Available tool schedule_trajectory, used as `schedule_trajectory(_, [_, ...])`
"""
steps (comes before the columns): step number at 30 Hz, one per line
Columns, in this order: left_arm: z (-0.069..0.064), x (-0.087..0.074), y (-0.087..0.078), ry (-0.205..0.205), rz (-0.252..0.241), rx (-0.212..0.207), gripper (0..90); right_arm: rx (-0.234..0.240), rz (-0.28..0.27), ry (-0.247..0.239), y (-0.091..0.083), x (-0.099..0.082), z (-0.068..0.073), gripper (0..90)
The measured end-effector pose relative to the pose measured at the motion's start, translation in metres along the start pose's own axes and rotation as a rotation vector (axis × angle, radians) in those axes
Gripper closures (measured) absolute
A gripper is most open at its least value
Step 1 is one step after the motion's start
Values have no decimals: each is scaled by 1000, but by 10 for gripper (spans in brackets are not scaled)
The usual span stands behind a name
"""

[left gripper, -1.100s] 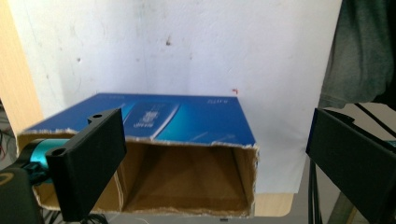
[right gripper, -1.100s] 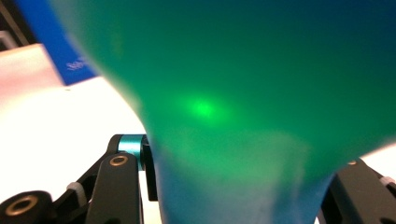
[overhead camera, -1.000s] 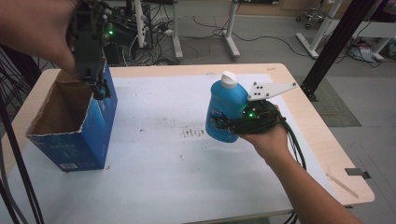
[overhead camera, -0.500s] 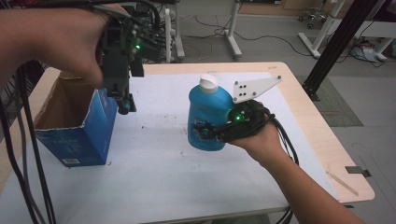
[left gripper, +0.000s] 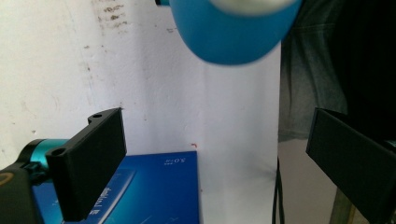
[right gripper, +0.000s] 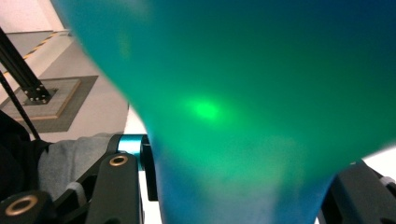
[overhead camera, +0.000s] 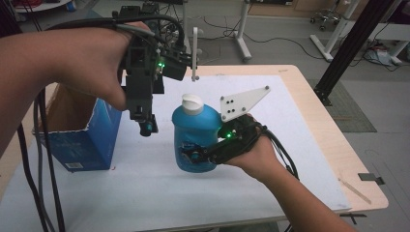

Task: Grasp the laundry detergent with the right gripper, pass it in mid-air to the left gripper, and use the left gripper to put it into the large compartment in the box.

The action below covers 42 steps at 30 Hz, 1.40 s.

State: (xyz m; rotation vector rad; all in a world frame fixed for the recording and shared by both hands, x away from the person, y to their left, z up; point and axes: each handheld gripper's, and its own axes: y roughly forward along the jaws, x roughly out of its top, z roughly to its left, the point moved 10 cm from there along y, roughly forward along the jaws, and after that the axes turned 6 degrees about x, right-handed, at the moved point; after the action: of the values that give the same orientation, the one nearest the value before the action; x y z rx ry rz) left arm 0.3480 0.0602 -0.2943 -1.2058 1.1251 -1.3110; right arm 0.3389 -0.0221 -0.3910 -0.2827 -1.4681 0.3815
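Blue bottle held upright above the bench, second tongs hanging beside it

The right tongs (overhead camera: 193,155) are clamped on the lower body of the blue bottle (overhead camera: 196,135), which stands upright with its white cap (overhead camera: 192,102) on, lifted over the white mat (overhead camera: 300,145) near the bench's middle. The left tongs (overhead camera: 145,126) point down just left of the bottle, jaws spread wide with nothing between them; the left gripper view shows the bottle's cap end ahead of the jaws. The open blue box (overhead camera: 82,145) sits at the bench's left side, just beside the left tongs
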Motion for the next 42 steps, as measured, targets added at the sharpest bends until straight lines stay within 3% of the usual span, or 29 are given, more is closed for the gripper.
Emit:
schedule_trajectory(9, [-8,5,13,-5,-3,-39,48,39,21,-11,28,5,4,461])
schedule_trajectory(17, [-11,5,18,-11,13,-31,48,72,7,-17,43,17,4,461])
schedule_trajectory(24, [-12,7,20,1,31,-22,48,81,-6,-12,47,24,3,461])
schedule_trajectory(40, [-7,9,24,-18,38,37,49,83,-17,-5,45,27,0,461])
schedule_trajectory(42, [-8,8,23,-19,40,35,103,83,-18,-4,45,26,0,461])
